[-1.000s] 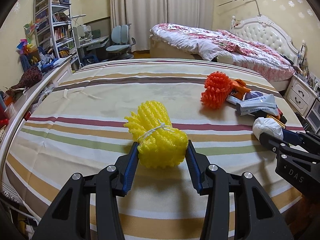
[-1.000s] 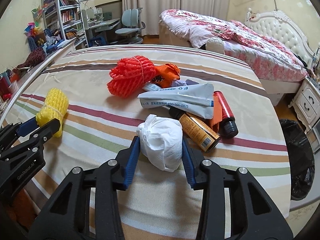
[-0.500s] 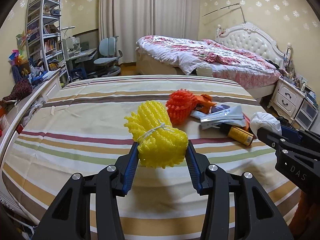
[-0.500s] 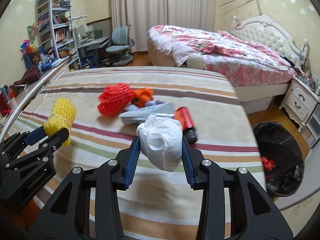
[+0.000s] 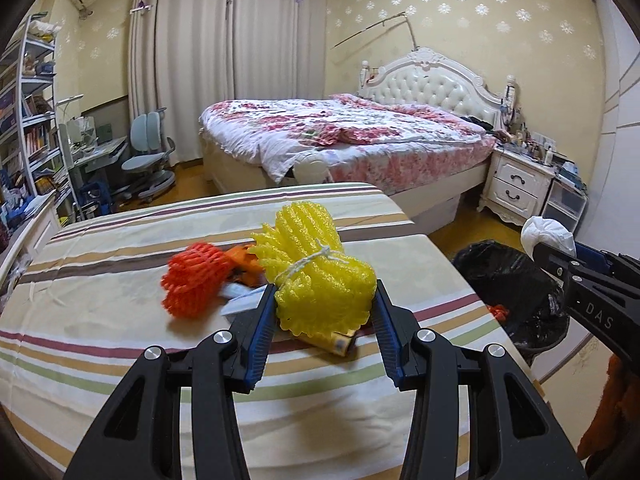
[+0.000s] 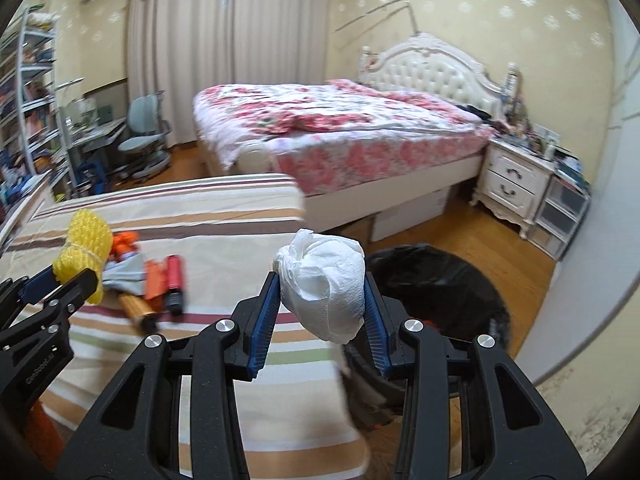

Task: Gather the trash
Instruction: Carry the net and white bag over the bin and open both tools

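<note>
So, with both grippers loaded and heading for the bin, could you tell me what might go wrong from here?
1. The white tissue wad is soft and bulges past the right gripper's jaws; it may slip out before reaching the black bin bag.
2. The yellow foam net in the left gripper is springy and could pop free onto the striped bed.

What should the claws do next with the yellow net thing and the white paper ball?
Probably carry both over the black-lined trash bin before letting go. The right claw grips the crumpled white paper ball near the bin's rim; the left claw grips the yellow foam net bundle above the striped bedsheet.
</note>
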A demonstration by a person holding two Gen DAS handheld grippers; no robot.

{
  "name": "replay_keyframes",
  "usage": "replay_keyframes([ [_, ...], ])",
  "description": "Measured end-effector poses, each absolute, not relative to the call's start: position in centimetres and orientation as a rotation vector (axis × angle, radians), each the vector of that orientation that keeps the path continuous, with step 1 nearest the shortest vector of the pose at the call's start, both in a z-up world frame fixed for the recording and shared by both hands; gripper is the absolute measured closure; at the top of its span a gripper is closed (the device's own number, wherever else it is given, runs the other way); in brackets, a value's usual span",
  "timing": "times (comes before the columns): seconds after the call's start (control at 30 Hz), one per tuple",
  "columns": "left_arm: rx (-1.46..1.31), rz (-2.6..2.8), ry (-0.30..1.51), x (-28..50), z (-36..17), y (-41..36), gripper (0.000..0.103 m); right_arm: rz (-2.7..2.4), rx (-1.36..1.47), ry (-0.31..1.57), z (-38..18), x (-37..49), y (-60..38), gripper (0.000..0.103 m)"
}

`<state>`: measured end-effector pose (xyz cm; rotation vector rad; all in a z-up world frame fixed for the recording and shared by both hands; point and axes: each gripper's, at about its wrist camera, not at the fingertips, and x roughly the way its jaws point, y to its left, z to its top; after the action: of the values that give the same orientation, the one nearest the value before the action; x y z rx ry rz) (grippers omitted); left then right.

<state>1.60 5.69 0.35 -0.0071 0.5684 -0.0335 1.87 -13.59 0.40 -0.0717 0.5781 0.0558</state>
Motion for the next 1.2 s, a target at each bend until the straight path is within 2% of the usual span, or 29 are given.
replay_keyframes([
  [0.47,0.079,-0.205,0.562,7.0,-0.3,-4.6,0.057,-0.138,0.035,0.596,-1.6,6.1,-23.4,0.063],
  [1.2,0.169,-0.290,0.614,12.3,-2.9,-11.5,0.057,-0.203,0.125,0.649,-4.0,10.0,-28.1,0.063],
])
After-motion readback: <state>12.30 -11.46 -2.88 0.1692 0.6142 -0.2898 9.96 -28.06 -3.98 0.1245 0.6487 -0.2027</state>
